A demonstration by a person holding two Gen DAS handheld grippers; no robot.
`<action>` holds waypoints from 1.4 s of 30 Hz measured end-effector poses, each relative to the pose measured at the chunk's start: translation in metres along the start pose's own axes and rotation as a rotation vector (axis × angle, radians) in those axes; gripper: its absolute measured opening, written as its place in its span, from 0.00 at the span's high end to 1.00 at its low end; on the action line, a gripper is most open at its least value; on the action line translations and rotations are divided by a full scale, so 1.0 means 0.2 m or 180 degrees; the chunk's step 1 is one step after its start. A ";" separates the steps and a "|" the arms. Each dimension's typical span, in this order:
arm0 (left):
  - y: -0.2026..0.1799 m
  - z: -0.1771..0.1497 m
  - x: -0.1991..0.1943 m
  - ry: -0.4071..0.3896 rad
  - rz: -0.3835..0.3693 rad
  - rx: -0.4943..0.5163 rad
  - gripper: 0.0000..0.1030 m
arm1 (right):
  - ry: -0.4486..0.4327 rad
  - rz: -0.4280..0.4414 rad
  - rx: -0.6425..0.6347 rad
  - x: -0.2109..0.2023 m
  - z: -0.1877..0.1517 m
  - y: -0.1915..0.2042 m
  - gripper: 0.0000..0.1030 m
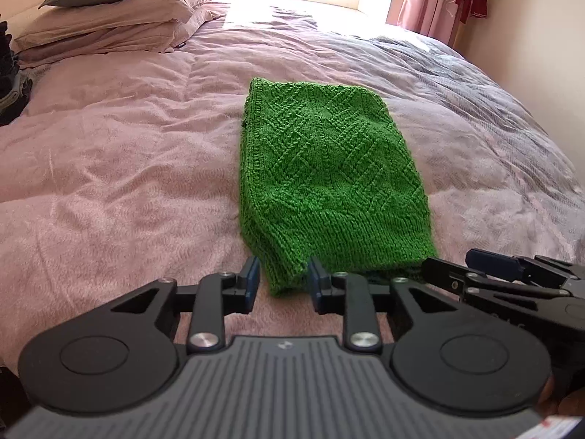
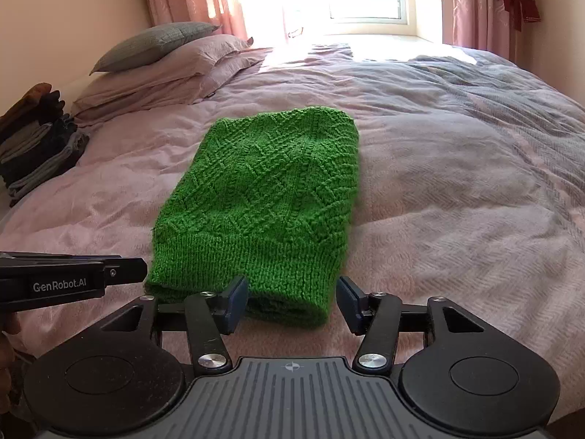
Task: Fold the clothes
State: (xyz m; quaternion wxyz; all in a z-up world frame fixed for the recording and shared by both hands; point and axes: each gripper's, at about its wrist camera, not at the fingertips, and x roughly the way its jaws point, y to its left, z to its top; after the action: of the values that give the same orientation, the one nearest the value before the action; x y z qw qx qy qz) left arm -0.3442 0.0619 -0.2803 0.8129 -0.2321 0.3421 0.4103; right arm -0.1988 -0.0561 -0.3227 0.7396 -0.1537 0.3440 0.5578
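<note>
A green knitted sweater (image 1: 325, 168) lies folded into a long rectangle on the pink bed cover (image 1: 120, 168). In the left wrist view my left gripper (image 1: 283, 280) is open, just above the sweater's near left corner, whose tip shows between the fingers without the pads pressing on it. The right gripper (image 1: 493, 267) reaches in from the right at the near edge. In the right wrist view my right gripper (image 2: 291, 301) stands open over the near right end of the sweater (image 2: 263, 197), pads apart from the knit. The left gripper (image 2: 124, 274) shows side-on at the sweater's near left corner.
Stacked pillows (image 2: 157, 66) lie at the head of the bed, far left. A pile of folded dark clothes (image 2: 36, 142) sits at the left edge. A grey blanket (image 2: 493, 117) covers the right side. Curtains and a bright window (image 2: 365, 0) are beyond.
</note>
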 end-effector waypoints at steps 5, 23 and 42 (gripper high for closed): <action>-0.04 -0.05 -0.11 -0.0011 0.0031 0.0062 0.70 | -0.0075 0.0025 0.0035 -0.12 -0.03 0.01 0.49; -0.05 -0.10 -0.19 -0.0009 0.0008 0.0123 0.67 | -0.0079 0.0009 0.0111 -0.20 -0.07 0.04 0.49; 0.24 -0.23 0.07 0.0030 -0.0985 -0.1451 0.58 | 0.0145 -0.0169 0.0568 -0.11 -0.15 -0.23 0.49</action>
State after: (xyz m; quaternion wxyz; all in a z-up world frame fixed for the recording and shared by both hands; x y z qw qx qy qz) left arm -0.3944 0.0645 -0.3259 0.7911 -0.4605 0.2052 0.3465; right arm -0.1686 -0.1057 -0.3375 0.7568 -0.1089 0.4048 0.5015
